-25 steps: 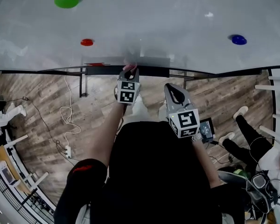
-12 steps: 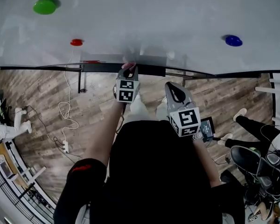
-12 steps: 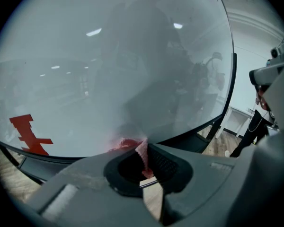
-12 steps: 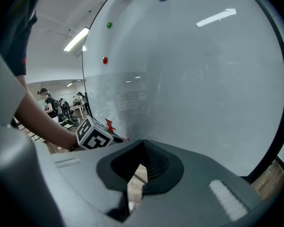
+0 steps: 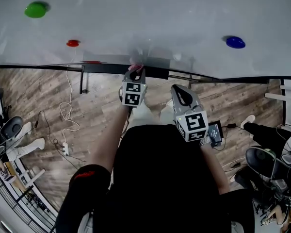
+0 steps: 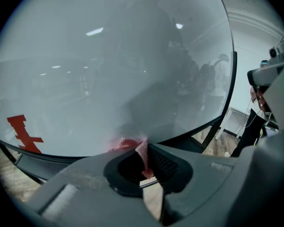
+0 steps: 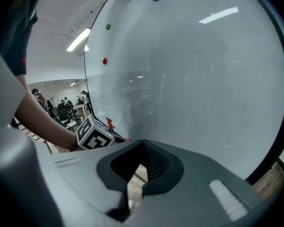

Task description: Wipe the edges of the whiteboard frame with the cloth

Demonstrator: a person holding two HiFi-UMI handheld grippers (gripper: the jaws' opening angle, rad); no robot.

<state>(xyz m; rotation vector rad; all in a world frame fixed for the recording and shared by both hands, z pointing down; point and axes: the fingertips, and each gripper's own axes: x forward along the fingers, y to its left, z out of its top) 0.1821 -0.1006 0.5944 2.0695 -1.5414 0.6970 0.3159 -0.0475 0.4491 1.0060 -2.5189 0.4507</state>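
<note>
Left claw [image 5: 135, 72] is clamped on the pink cloth [image 6: 125, 144]. The cloth bunches out past the claw tips and lies against the lower edge of the whiteboard frame [image 5: 242, 77]. Right claw [image 7: 142, 143] has its jaws together on nothing and is held near the left claw, short of the board.
</note>
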